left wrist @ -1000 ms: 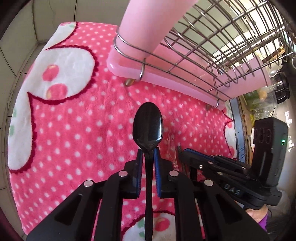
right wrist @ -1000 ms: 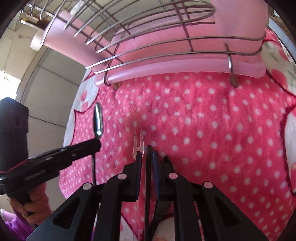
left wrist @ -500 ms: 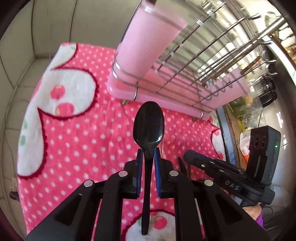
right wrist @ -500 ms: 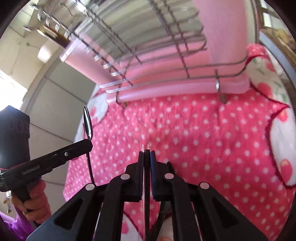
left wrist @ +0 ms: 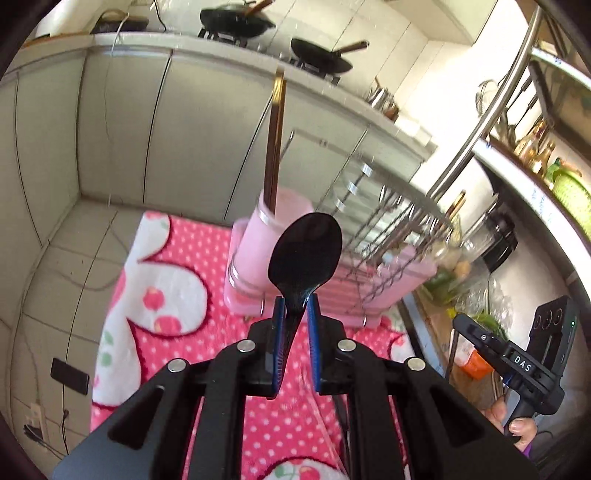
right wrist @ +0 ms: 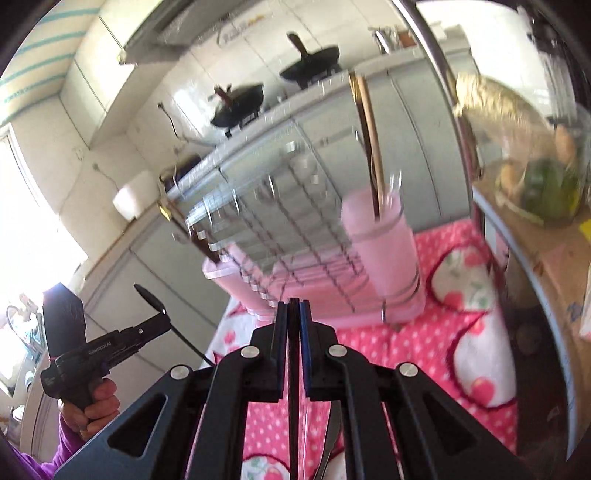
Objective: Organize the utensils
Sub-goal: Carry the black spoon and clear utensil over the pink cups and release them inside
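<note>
My left gripper (left wrist: 294, 306) is shut on a black plastic spoon (left wrist: 304, 253), bowl up, raised above the pink dotted mat (left wrist: 177, 295). The spoon sits in front of the pink utensil cup (left wrist: 266, 236) on the wire dish rack (left wrist: 384, 236); gold chopsticks (left wrist: 275, 140) stand in the cup. My right gripper (right wrist: 292, 310) is shut on a thin dark utensil handle (right wrist: 293, 387), its head not visible. The cup (right wrist: 380, 243) and rack (right wrist: 288, 229) lie ahead of it. The left gripper and spoon (right wrist: 149, 295) show at left.
A dark utensil (right wrist: 330, 435) lies on the mat (right wrist: 406, 343) under my right gripper. Grey cabinets (left wrist: 122, 122) with woks (left wrist: 236, 18) stand behind. A counter with jars and food (left wrist: 480, 258) runs along the right.
Both grippers have risen and tilted up from the mat, carrying their utensils. The cup's rim and chopsticks have come into view, and the rack now lies lower in both views.
</note>
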